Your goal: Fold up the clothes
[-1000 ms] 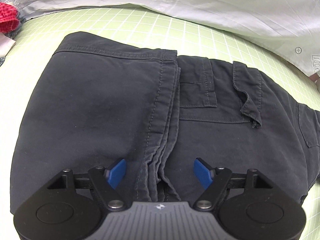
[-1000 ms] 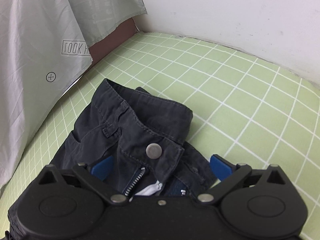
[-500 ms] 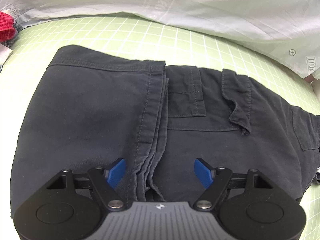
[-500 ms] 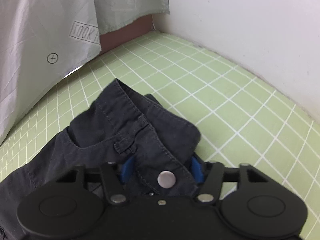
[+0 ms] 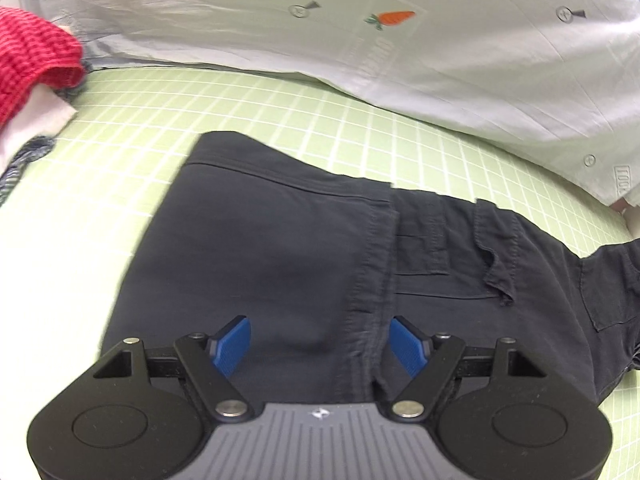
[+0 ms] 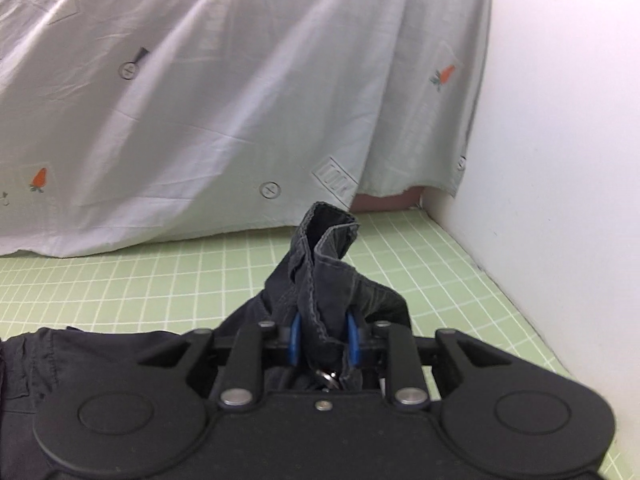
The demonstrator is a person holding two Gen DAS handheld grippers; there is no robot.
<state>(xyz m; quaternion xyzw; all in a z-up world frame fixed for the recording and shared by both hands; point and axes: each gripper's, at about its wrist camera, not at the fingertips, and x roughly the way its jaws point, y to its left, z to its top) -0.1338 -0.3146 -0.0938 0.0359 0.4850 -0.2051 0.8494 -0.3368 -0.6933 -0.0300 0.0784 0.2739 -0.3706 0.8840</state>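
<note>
Dark navy trousers (image 5: 280, 256) lie partly folded on the green grid mat (image 5: 200, 104), the leg end folded over the seat with its pocket flap (image 5: 496, 276). My left gripper (image 5: 322, 344) is open just above the folded seam at the near edge, holding nothing. My right gripper (image 6: 323, 338) is shut on the trousers' waistband (image 6: 324, 256), which stands up bunched between the blue pads (image 6: 295, 340), lifted off the mat. The rest of the trousers (image 6: 100, 352) trails down to the left.
A pale grey sheet with carrot prints (image 5: 400, 40) hangs behind the mat, also in the right wrist view (image 6: 200, 100). A red knitted garment (image 5: 28, 64) and white cloth (image 5: 36, 120) lie far left. A white wall (image 6: 560, 160) borders the mat on the right.
My right gripper closed on the waistband and lifted it, tilting upward toward the sheet. My left gripper stayed open and rose or drew back a little from the trousers.
</note>
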